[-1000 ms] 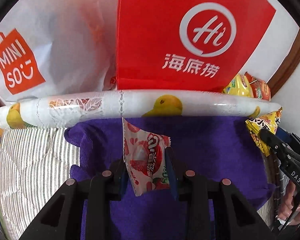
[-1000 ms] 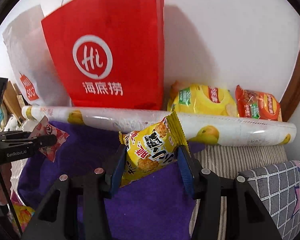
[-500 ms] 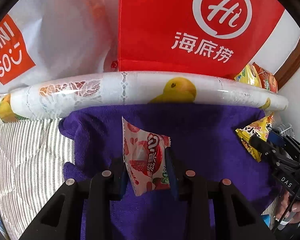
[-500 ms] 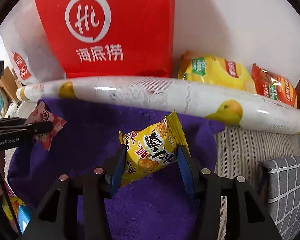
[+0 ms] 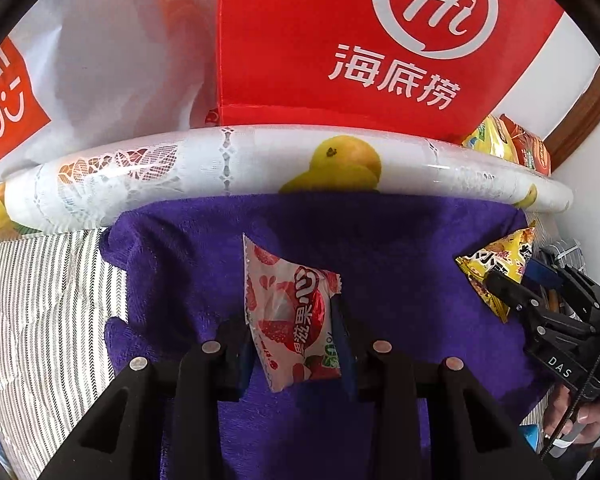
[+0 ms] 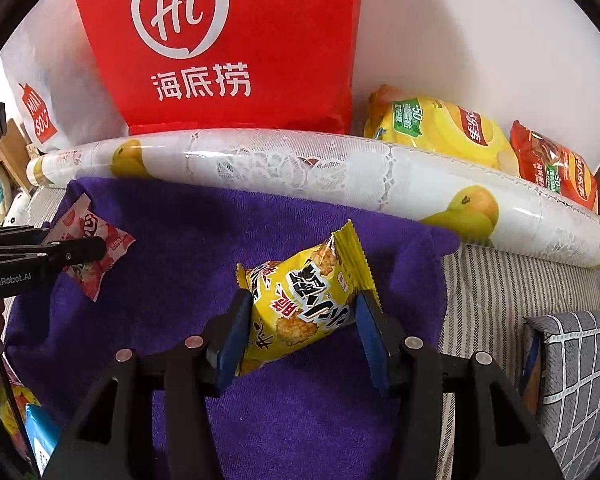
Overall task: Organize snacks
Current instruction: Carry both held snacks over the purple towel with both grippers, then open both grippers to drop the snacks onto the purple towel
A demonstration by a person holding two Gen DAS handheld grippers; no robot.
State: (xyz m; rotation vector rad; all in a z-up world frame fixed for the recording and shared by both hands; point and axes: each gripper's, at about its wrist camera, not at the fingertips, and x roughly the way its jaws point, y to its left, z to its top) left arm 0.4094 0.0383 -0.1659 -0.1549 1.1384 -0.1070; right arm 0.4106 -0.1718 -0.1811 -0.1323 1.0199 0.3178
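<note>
Snacks: left gripper [image 5: 292, 336] clamped pink packet [image 5: 290, 316], right gripper [image 6: 300, 328] clamped yellow packet [image 6: 304, 304], both over purple towel [image 6: 172, 240]. Red bag [image 6: 228, 44] & white bag [image 5: 100, 60] stood behind; contents prob. hidden.

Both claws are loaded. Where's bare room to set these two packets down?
The purple towel lies bare between the pink packet and the yellow packet, up to the fruit-print roll. Behind the roll is crowded: red bag, chip bags.

Both the left gripper [image 5: 292, 320] and right gripper [image 6: 302, 316] are clamped, side by side.
</note>
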